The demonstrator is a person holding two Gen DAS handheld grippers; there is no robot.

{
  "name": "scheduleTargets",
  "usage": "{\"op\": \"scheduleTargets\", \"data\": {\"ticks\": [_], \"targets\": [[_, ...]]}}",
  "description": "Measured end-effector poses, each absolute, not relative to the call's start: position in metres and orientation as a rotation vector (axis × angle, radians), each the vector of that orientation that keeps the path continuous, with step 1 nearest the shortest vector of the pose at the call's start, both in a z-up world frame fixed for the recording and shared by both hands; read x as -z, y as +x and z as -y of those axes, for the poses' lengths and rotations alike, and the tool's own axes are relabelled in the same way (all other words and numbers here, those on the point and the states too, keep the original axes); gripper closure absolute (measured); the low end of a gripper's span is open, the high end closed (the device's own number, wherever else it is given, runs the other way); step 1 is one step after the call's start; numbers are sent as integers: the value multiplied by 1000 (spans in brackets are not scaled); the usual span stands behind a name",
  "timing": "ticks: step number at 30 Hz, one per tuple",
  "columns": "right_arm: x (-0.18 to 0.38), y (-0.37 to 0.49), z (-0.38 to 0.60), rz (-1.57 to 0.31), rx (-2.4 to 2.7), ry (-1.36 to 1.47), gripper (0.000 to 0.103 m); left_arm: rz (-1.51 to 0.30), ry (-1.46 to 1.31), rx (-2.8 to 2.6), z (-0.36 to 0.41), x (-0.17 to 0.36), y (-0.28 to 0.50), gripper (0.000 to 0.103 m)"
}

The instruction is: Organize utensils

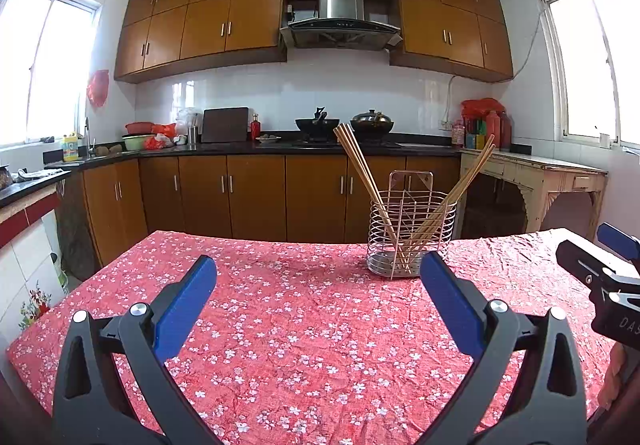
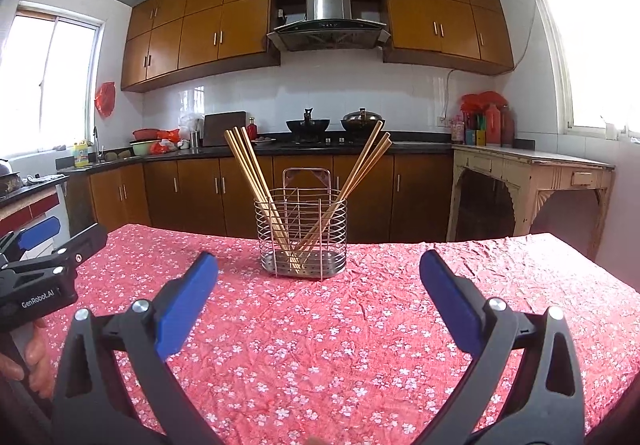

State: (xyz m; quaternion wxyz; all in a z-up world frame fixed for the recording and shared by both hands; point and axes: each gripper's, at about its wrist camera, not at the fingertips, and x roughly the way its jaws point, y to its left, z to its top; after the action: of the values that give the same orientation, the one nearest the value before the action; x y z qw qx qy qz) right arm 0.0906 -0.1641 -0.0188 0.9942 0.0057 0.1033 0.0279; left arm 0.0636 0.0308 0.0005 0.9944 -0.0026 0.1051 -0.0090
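Note:
A wire utensil holder [image 1: 412, 237] stands upright on the red floral tablecloth [image 1: 304, 325], with several wooden chopsticks [image 1: 362, 181] leaning left and right inside it. It also shows in the right wrist view [image 2: 302, 233], chopsticks [image 2: 256, 181] fanned out. My left gripper [image 1: 318, 265] is open and empty, hovering above the cloth short of the holder. My right gripper [image 2: 318, 265] is open and empty, facing the holder. Each gripper shows at the edge of the other's view: the right gripper [image 1: 604, 265] and the left gripper [image 2: 36, 249].
The table's far edge [image 2: 380, 243] lies just behind the holder. Beyond are brown kitchen cabinets [image 2: 304, 193], a counter with woks [image 2: 308, 125] and a cream side table [image 2: 528, 185] at right. A sink counter [image 1: 80, 161] runs along the left.

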Motion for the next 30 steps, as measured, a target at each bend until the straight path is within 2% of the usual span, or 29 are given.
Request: {"op": "scheduleTargets", "data": {"ticks": [30], "targets": [[23,95,169,-220,-57,30,4,-225,-6,21,-28,1,67,2]]}}
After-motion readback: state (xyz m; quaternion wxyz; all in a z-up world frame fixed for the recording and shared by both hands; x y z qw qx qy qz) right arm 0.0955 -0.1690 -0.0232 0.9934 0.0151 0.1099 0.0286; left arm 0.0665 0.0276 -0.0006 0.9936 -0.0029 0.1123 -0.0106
